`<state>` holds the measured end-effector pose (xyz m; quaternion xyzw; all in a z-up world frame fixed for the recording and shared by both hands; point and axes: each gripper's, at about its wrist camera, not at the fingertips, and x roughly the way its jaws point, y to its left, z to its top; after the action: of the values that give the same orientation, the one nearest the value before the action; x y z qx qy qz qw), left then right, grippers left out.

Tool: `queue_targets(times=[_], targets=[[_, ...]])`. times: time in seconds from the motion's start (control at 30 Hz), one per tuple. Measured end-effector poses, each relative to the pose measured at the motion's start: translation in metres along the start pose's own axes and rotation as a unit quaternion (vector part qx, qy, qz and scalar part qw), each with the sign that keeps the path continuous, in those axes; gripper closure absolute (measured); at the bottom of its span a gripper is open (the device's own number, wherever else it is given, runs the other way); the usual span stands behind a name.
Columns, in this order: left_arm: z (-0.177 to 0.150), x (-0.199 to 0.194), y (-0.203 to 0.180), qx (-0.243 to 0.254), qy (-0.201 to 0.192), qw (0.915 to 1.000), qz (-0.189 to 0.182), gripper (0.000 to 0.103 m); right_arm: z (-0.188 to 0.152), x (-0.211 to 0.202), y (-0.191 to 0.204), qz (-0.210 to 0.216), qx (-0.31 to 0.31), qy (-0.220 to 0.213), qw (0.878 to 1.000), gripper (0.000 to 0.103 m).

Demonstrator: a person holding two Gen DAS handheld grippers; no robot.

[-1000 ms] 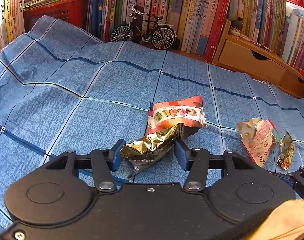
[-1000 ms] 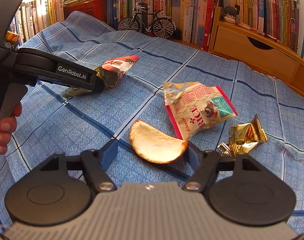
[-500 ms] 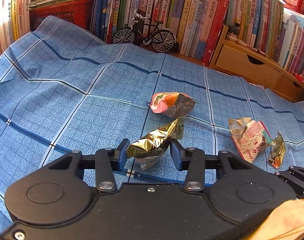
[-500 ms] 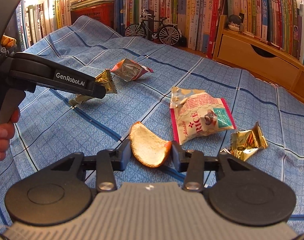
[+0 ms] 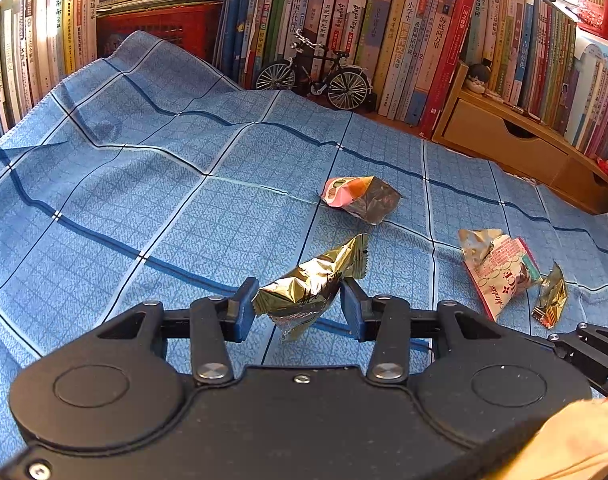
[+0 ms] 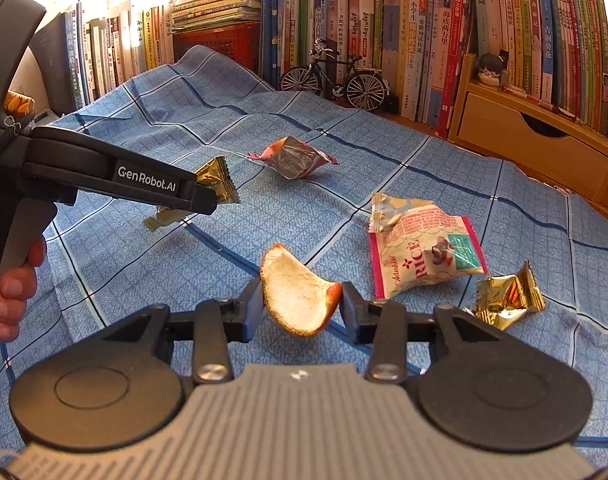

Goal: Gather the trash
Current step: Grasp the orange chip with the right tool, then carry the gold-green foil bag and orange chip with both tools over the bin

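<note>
- The left gripper (image 5: 300,304) pinches a crumpled gold wrapper (image 5: 311,280) between its blue pads; the wrapper is off the cloth, one end sticking up and far past the fingertips.
- From the right wrist view, the same gripper (image 6: 208,200) reaches in from the left, the wrapper (image 6: 218,178) showing above and below its tip.
- A hand (image 6: 12,280) grips its handle at the left edge.
- The right gripper (image 6: 302,308) clamps a curved piece of orange peel (image 6: 298,296), pale side facing the camera, lifted clear of the cloth. Its jaws have just been closing onto the peel, which now sits between the pads.
- A blue checked cloth (image 5: 144,200) covers the surface.
- On it, far of the left gripper, lies a pink-and-foil packet (image 5: 359,198), crumpled.
- To the right lies a torn rice-snack bag (image 6: 419,248), and just right and near of it a small gold wrapper (image 6: 507,296); the two are close but look apart.
- A model bicycle (image 5: 315,74) stands at the far edge of the cloth, in front of rows of books (image 5: 403,40).
- A wooden drawer unit (image 6: 535,136) sits at the far right.
</note>
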<state>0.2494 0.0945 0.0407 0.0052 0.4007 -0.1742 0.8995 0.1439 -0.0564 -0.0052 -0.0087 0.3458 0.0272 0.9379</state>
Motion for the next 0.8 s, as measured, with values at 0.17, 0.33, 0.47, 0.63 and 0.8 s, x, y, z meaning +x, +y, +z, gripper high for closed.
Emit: queue_targets(times=[0.17, 0.33, 0.47, 0.63, 0.8], targets=[[-0.012, -0.017, 0.008, -0.018, -0.006, 0.9996, 0.019, 0.061, 0.000, -0.006, 0.007, 0.019, -0.011, -0.004, 1.000, 0.057], [-0.024, -0.036, 0.020, -0.047, -0.011, 0.9980, 0.042, 0.060, -0.003, -0.009, 0.017, 0.041, -0.027, -0.002, 0.999, 0.057], [-0.036, -0.055, 0.031, -0.068, -0.020, 0.9955, 0.062, 0.060, -0.004, -0.014, 0.027, 0.066, -0.048, -0.007, 0.997, 0.057], [-0.054, -0.077, 0.043, -0.099, -0.024, 0.9906, 0.092, 0.060, -0.007, -0.018, 0.037, 0.088, -0.060, -0.002, 0.994, 0.057], [-0.072, -0.101, 0.052, -0.120, -0.029, 0.9854, 0.118, 0.060, -0.012, -0.024, 0.049, 0.112, -0.076, -0.002, 0.991, 0.057]])
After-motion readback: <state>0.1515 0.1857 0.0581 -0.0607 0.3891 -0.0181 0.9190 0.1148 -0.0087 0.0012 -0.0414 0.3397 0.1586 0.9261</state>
